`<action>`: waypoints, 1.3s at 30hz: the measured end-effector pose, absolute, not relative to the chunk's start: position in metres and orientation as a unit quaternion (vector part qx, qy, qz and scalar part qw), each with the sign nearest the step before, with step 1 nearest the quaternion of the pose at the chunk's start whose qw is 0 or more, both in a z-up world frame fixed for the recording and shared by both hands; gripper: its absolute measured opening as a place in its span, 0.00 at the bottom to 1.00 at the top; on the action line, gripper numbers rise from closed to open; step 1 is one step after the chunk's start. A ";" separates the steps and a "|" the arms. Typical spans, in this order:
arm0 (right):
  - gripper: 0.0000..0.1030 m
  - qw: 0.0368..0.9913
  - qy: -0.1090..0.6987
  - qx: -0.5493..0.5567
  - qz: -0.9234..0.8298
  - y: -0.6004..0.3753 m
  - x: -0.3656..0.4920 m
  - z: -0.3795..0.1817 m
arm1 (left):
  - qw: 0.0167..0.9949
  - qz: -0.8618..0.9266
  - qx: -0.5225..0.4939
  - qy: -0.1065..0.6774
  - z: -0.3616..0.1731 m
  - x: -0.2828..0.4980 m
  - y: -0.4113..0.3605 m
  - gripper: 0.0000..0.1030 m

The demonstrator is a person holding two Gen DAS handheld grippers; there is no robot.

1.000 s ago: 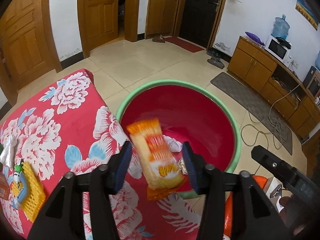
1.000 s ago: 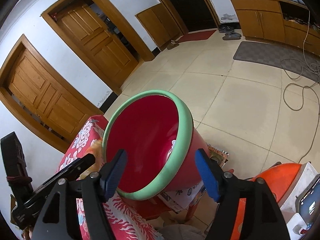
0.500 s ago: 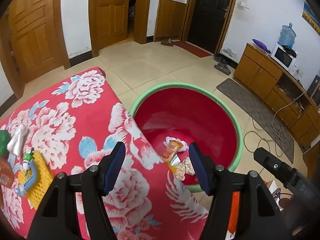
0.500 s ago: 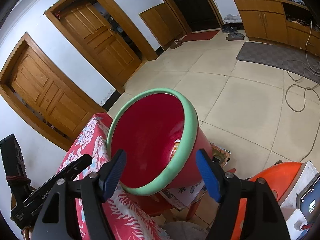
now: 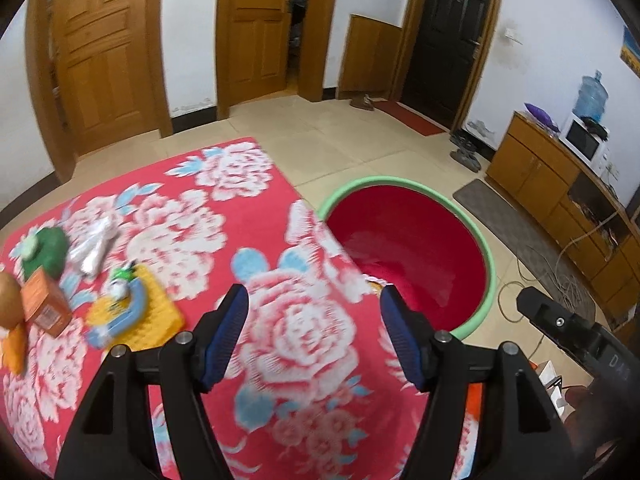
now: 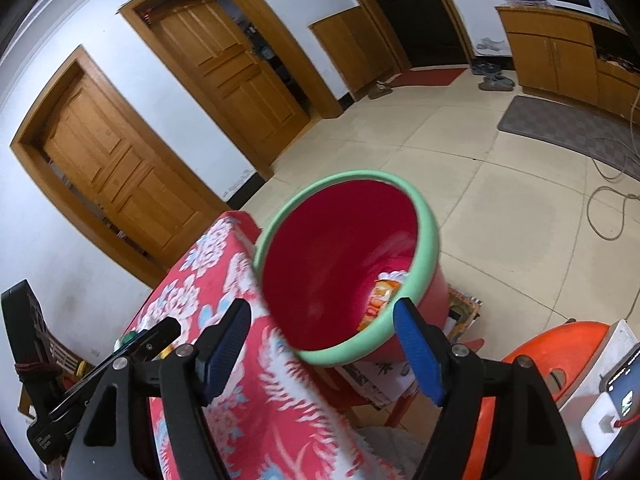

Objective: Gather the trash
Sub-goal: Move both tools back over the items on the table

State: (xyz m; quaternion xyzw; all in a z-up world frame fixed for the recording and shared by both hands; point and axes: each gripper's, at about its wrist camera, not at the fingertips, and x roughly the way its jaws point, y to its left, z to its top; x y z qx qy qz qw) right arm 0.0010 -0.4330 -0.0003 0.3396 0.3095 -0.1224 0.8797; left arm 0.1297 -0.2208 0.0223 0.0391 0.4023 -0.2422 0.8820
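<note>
In the left wrist view the left gripper (image 5: 314, 334) fills the lower middle of the frame, its jaws opening with nothing between them, only the floral cloth (image 5: 224, 240) below. The basin (image 5: 490, 256), red inside with a green rim, sits right of centre, just beside the cloth's edge. At the left edge of the frame several things lie on the cloth: a silver wrapper (image 5: 98, 246), a green lump (image 5: 44, 252), an orange box (image 5: 44, 308) and a yellow pack (image 5: 136, 314); blur makes it hard to say what each is.

In the right wrist view the right gripper (image 6: 322, 344) stands at lower centre, released and empty, its blue pads wide apart. The basin (image 6: 430, 240) lies centre frame, beyond the fingers. Inside it, low on the right, rests an orange packet (image 6: 382, 294) with something white behind it. An orange stool (image 6: 560, 344) shows at the lower right.
</note>
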 end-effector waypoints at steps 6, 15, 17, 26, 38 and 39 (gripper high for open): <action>0.75 0.886 0.316 0.325 -0.093 -0.406 0.003 0.008 | 0.894 -0.216 0.020 0.392 0.030 0.124 -0.180 0.66; 0.75 0.896 0.326 0.296 -0.063 -0.368 0.009 0.023 | 0.910 -0.157 0.003 0.383 0.036 0.121 -0.111 0.66; 0.75 0.898 0.330 0.287 -0.057 -0.359 0.012 0.025 | 0.913 -0.143 -0.001 0.381 0.036 0.121 -0.093 0.66; 0.75 0.910 0.341 0.235 -0.023 -0.316 0.027 0.045 | 0.924 -0.073 0.001 0.376 0.039 0.123 -0.022 0.66; 0.75 0.909 0.370 0.188 0.043 -0.260 0.063 0.075 | 0.918 0.001 -0.036 0.395 0.020 0.147 0.054 0.66; 0.75 0.909 0.373 0.181 0.046 -0.254 0.068 0.075 | 0.917 0.006 -0.037 0.397 0.017 0.150 0.058 0.66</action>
